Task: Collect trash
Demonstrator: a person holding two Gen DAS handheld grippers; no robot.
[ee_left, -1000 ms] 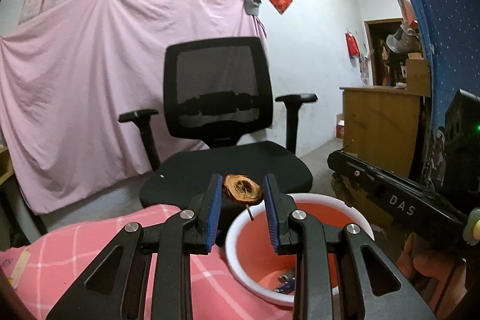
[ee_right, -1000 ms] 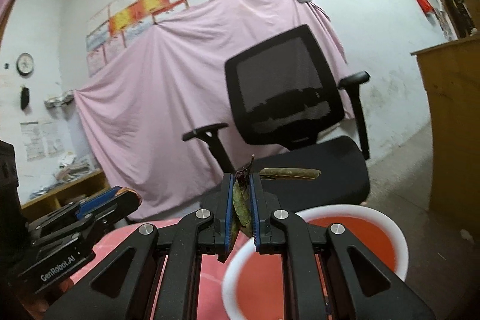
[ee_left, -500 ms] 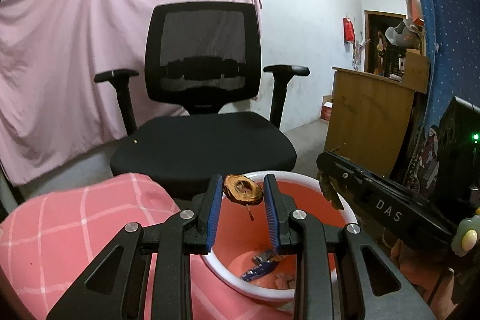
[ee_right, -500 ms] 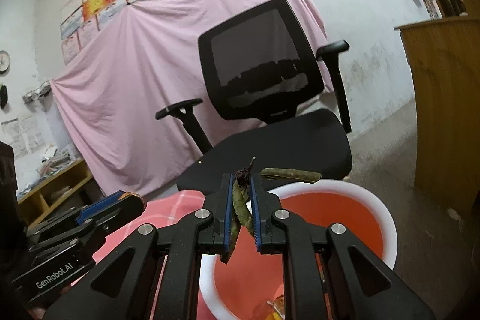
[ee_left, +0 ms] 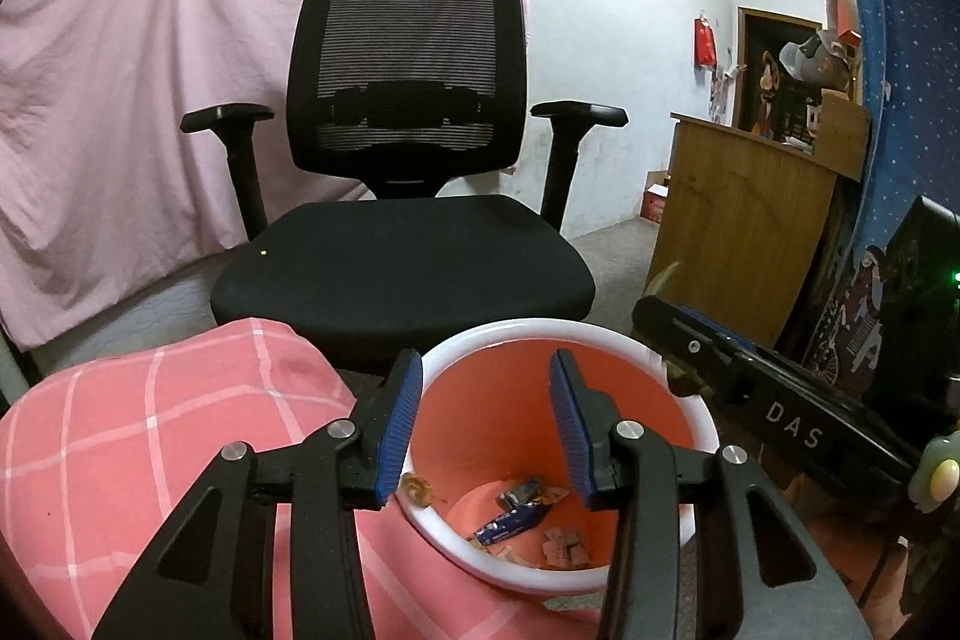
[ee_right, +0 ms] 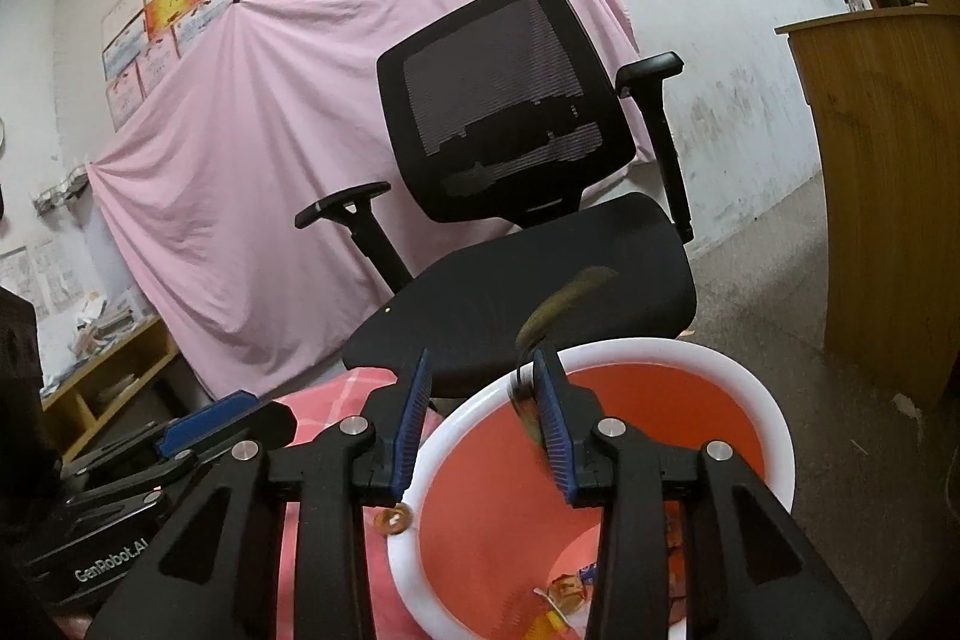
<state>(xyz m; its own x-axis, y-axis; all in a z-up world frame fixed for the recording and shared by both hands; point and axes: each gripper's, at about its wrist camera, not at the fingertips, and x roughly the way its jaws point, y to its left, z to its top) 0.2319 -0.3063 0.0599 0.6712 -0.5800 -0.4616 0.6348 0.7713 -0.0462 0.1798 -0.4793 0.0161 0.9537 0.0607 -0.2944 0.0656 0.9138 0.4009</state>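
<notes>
- The dropping step is in hand: both the left claw (ee_left: 483, 421) and right claw (ee_right: 483, 424) are spread wide above the bin (ee_left: 708, 427).
- A round scrap (ee_left: 416, 488) is seen at the bin's near rim; a leaf (ee_right: 561, 307) (blurred) hangs against the right claw's inner pad.
- Shaking the leaf free is judged to be needed next.

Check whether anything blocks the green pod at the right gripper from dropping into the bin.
Nothing visible does. The right gripper is open, and the blurred pod lies against one finger's inner pad, directly above the bin. Its mouth is uncovered; below the pod are only the orange inner wall and wrappers at the bottom.
</notes>
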